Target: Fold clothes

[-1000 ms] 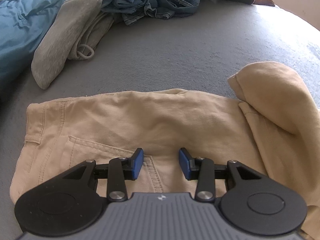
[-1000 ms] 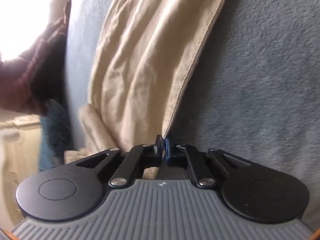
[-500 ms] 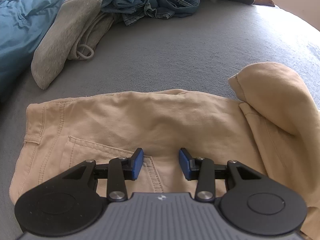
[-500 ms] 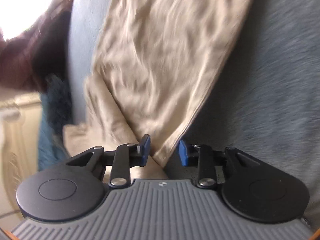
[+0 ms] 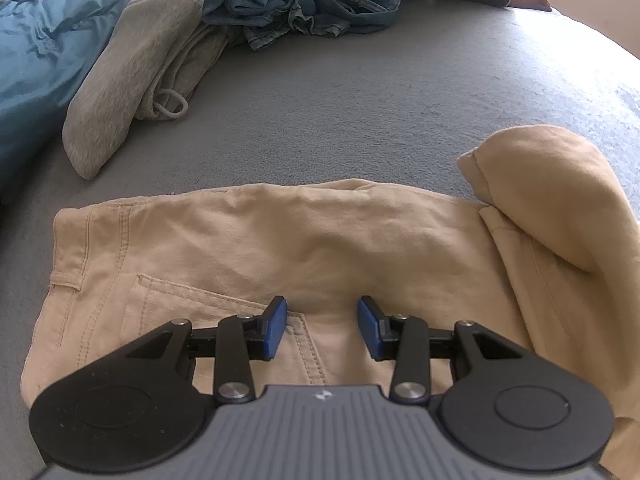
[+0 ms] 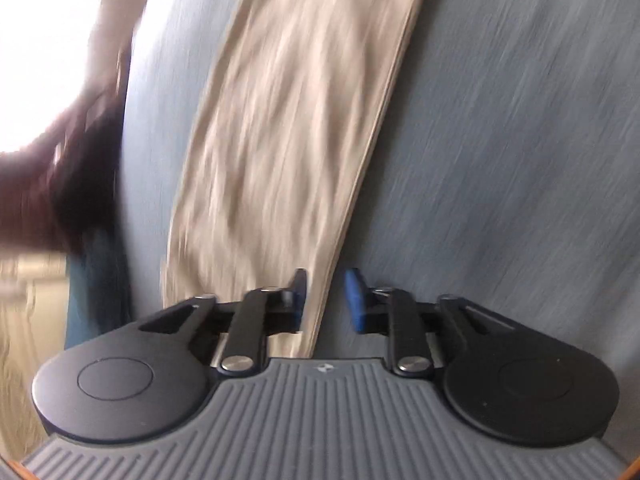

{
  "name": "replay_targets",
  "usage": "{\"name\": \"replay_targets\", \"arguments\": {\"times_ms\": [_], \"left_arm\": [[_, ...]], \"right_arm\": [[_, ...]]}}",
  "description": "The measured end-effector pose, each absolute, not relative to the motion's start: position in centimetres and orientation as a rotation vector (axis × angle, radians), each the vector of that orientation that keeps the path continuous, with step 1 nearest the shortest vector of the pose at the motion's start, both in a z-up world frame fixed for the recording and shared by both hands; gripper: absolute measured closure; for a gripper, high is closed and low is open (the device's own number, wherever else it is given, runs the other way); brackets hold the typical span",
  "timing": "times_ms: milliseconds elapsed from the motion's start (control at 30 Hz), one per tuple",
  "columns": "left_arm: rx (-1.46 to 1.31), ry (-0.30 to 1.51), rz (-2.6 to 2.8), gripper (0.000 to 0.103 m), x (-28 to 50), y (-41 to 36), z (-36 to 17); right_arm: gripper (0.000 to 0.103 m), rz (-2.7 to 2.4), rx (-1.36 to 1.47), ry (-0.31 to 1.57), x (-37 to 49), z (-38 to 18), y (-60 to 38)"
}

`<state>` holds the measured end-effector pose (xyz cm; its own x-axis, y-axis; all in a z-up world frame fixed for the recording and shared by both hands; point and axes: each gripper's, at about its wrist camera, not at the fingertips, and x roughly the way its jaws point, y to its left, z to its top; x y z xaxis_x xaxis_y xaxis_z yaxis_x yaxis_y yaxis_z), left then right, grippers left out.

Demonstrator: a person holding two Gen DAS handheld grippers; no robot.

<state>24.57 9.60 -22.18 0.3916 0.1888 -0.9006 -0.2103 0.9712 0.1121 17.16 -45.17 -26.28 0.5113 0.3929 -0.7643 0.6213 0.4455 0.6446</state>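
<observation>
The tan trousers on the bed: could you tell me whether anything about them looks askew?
Yes. On the tan trousers, the leg end at the right is doubled back in a loose, puffy hump rather than a flat fold.

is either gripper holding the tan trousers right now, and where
Neither. The left gripper is open above the tan trousers; the right gripper is opening, pads off the trouser edge.

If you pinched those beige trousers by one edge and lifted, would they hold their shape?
Probably not. The beige trousers lie wrinkled, one leg doubled over itself, so they would likely droop. The stitched waistband and pocket look thicker, perhaps slightly firmer. On the fuzzy grey blanket they would probably drag rather than slide.
</observation>
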Motion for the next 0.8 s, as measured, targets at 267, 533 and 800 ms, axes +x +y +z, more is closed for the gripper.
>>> {"name": "replay_targets", "arguments": {"times_ms": [267,533,800], "left_arm": [[-0.005,1.146,0.258,0.062,24.7,9.4,-22.2],[0.013,1.157,0.257,0.062,25.0,9.2,-22.3],[0.011,1.151,0.257,0.062,24.9,9.2,-22.4]], "right_arm": [[0.102,-0.286,1.161,0.938,17.4,-27.4,-48.7],[0.088,-0.357,1.177,0.845,16.3,-26.4,-52.4],[0.095,-0.530,1.126,0.697,16.4,-25.8,-55.9]]}}
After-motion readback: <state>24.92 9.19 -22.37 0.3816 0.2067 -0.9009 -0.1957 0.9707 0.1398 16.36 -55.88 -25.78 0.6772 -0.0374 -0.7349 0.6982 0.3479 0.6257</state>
